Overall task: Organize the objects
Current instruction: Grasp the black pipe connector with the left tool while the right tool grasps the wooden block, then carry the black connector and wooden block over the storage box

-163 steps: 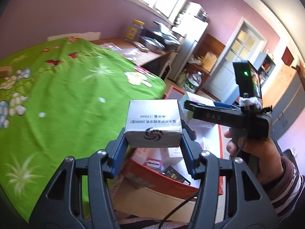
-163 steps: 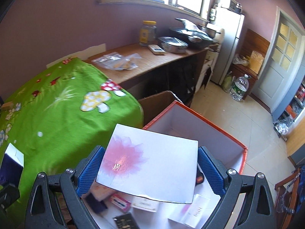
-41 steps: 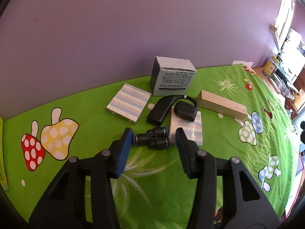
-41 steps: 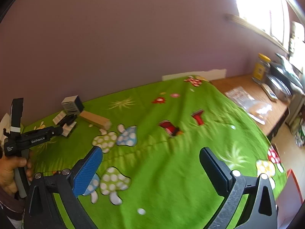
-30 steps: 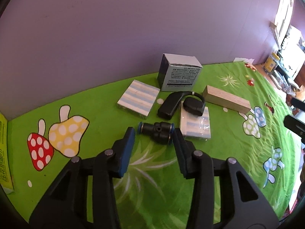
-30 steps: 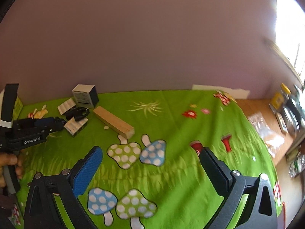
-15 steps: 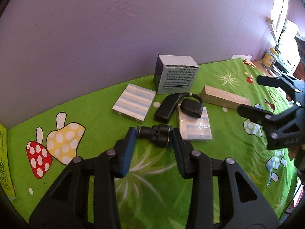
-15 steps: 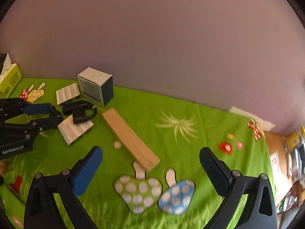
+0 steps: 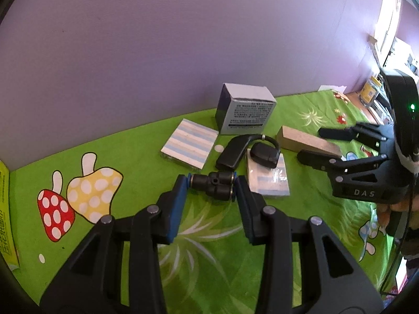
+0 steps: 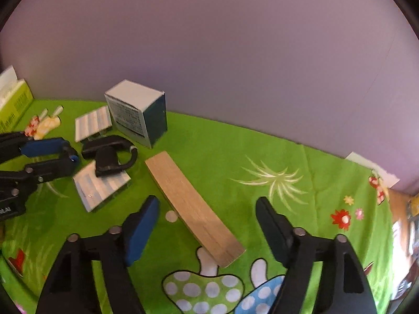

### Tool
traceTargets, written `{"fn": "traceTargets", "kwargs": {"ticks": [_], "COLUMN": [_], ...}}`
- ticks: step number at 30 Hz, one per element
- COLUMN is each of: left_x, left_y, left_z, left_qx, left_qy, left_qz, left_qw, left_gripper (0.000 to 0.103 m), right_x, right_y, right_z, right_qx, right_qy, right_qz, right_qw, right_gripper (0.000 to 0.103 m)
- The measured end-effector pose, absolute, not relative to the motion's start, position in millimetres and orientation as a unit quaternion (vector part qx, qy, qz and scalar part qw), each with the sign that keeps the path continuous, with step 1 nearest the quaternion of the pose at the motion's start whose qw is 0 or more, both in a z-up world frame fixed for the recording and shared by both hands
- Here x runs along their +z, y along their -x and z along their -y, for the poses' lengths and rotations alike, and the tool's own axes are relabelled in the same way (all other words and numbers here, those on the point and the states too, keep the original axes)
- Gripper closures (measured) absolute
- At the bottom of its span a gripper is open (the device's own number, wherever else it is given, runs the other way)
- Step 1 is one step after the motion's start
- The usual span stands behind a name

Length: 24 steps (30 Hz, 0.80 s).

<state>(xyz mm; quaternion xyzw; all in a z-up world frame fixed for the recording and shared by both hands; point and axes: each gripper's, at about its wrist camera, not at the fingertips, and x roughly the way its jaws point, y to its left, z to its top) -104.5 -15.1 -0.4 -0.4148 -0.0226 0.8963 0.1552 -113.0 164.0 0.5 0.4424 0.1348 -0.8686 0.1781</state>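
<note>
My left gripper (image 9: 210, 187) is shut on a black Y-shaped tube fitting (image 9: 213, 185) low over the green mushroom-print cloth (image 9: 131, 172). Just beyond it lie a black earpiece (image 9: 247, 150), two blue-striped pads (image 9: 189, 143) (image 9: 268, 180), a grey-blue printed box (image 9: 244, 112) and a wooden block (image 9: 306, 142). My right gripper (image 10: 207, 210) is open and empty, its jaws on either side of the wooden block (image 10: 193, 206) and above it. The right gripper also shows at the right of the left wrist view (image 9: 311, 145).
A purple wall (image 9: 183, 39) closes the back of the table. A yellow-green carton (image 10: 14, 102) stands at the far left edge. A window and a shelf with jars are at the far right (image 9: 371, 91).
My left gripper has closed on the black fitting. My right gripper has swung left and come down over the wooden block, near the cluster of objects.
</note>
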Motion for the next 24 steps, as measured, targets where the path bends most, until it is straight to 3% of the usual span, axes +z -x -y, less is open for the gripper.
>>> {"fn": "traceTargets", "kwargs": {"ticks": [1, 10, 24], "left_x": [0.4, 11.0, 27.5], "left_y": [103.9, 99.3, 88.0], "left_z": [16.3, 17.8, 7.0], "left_qx": [0.897, 0.902, 0.899], "left_qy": [0.414, 0.399, 0.384], "left_qz": [0.024, 0.035, 0.053], "left_qw": [0.155, 0.163, 0.204], "left_gripper": [0.061, 0.061, 0.061], "right_x": [0.6, 3.7, 18.0], "right_y": [111.9, 90.7, 38.7], "right_z": [-164.6, -168.3, -193.0], "right_qx": [-0.867, -0.873, -0.882], "right_qy": [-0.445, -0.439, -0.440], "right_qz": [-0.128, -0.135, -0.089], "right_qw": [0.184, 0.162, 0.143], "right_gripper": [0.050, 0.080, 0.082]}}
